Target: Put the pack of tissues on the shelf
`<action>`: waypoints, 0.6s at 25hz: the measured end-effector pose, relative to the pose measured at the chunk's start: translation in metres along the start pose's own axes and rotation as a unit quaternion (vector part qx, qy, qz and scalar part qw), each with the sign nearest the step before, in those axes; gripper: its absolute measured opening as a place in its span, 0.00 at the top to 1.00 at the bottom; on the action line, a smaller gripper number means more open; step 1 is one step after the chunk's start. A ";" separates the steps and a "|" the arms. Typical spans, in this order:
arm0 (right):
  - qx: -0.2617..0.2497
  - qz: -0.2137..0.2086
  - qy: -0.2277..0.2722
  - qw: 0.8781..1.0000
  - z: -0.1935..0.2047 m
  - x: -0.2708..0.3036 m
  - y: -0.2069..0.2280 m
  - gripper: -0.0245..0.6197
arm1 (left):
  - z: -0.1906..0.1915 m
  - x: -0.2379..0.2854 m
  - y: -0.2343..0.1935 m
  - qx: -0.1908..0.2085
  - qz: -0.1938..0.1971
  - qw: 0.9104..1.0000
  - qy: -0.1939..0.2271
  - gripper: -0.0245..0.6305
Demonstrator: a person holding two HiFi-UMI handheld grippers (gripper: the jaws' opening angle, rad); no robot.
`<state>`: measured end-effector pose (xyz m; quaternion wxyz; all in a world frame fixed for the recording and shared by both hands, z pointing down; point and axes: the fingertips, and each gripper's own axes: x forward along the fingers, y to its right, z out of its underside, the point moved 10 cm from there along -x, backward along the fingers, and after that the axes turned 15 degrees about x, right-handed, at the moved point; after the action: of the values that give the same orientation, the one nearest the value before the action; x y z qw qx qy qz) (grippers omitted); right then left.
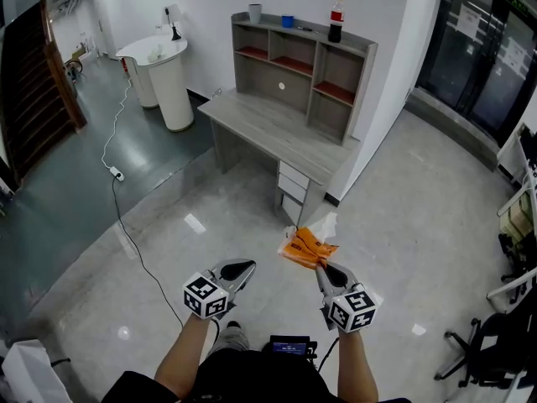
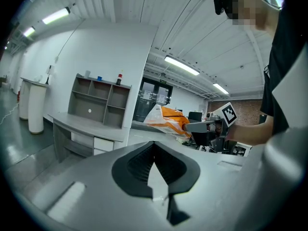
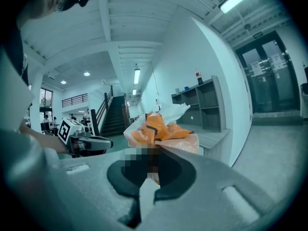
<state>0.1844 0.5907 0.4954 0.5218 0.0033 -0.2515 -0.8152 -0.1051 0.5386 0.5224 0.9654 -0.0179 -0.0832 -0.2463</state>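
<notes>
We see the pack of tissues (image 1: 306, 246) as a soft, crumpled bundle in plastic film. It is orange under a pale translucent wrap, with a white tuft sticking out at its far end. It hangs in the air above the glossy pale floor (image 1: 403, 225), pinched at its near end by the right claw (image 1: 323, 269), whose jaws are clamped on the film.

The pack is well apart from the shelf (image 1: 302, 74), a grey wood-grain unit of open box compartments with reddish boards. The shelf stands at the back of a matching grey table (image 1: 268, 133) that has white drawers (image 1: 292, 183) under it. A cola bottle (image 1: 336, 19) and a blue cup (image 1: 288, 21) stand on top of the shelf.

The left claw (image 1: 239, 269) is beside the right one, its jaws together with nothing between them.

Only the right gripper view shows dark lines on the orange film, and a staircase (image 3: 115, 117) off to the side. The left gripper view shows the pack side-on, a wedge jutting past the right claw's tips.
</notes>
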 end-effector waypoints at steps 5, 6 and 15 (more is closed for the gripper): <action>0.004 -0.001 -0.001 1.000 -0.006 0.013 0.010 0.95 | 0.002 0.010 -0.011 -0.003 -0.004 1.000 -0.004 0.96; 0.004 0.000 -0.001 1.000 -0.006 0.016 0.012 0.95 | 0.004 0.012 -0.015 -0.004 -0.003 1.000 -0.004 0.96; 0.002 0.016 -0.003 1.000 -0.027 0.068 0.027 0.95 | 0.010 0.040 -0.072 -0.012 0.009 1.000 0.001 0.96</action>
<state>0.1832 0.5130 0.5004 0.5336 -0.0020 -0.2545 -0.8065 -0.1062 0.4571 0.5386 0.9674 -0.0301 -0.0793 -0.2387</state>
